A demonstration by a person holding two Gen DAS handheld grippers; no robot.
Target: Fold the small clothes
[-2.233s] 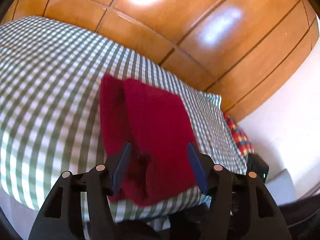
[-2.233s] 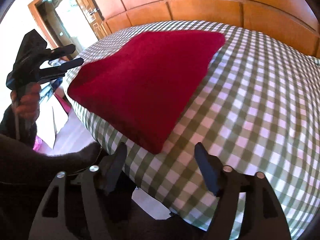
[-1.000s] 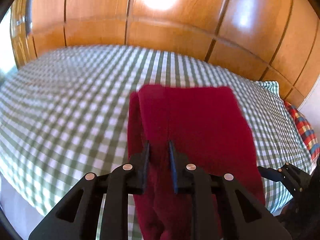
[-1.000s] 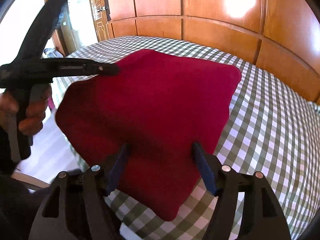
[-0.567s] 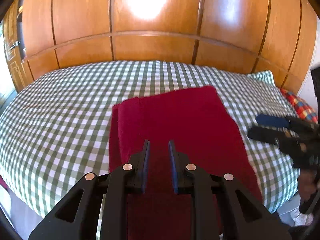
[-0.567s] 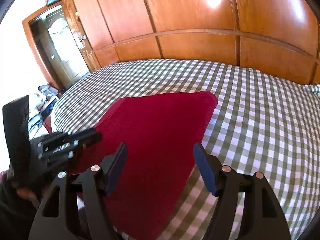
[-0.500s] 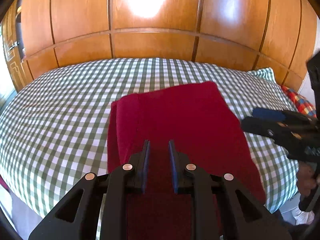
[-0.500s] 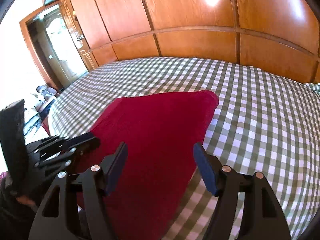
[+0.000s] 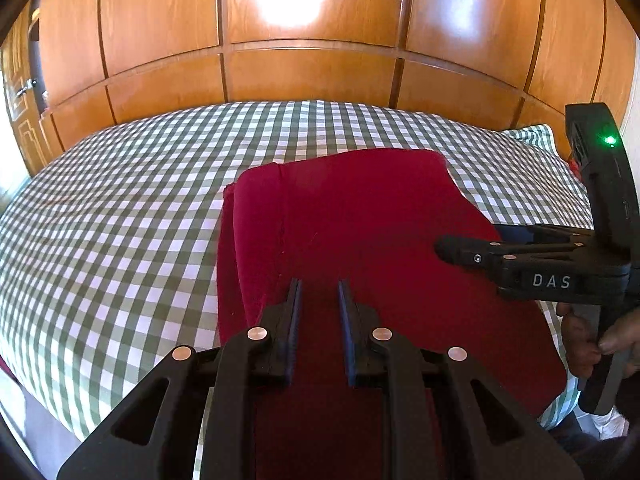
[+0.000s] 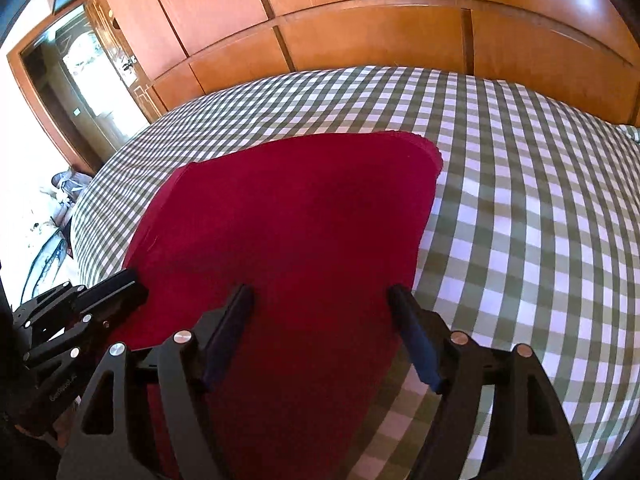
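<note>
On the green-checked bedspread (image 9: 120, 220), near its front edge: folded red cloth (image 9: 360, 208), lying flat, a narrower layer showing along its left side. At the left gripper (image 9: 318, 292): nearly closed, only a narrow slit between the pads, nipping the cloth at its near left edge. At the right gripper (image 10: 319, 290): spread wide, having just been opening further, poised over the cloth's near right part, red fabric showing between the fingers but neither pad pressing on it; grips nothing. Seen from the left camera, reaches in from the right, carried by a hand (image 9: 580, 344). Behind the bed: glossy wood panelling (image 9: 312, 76).
</note>
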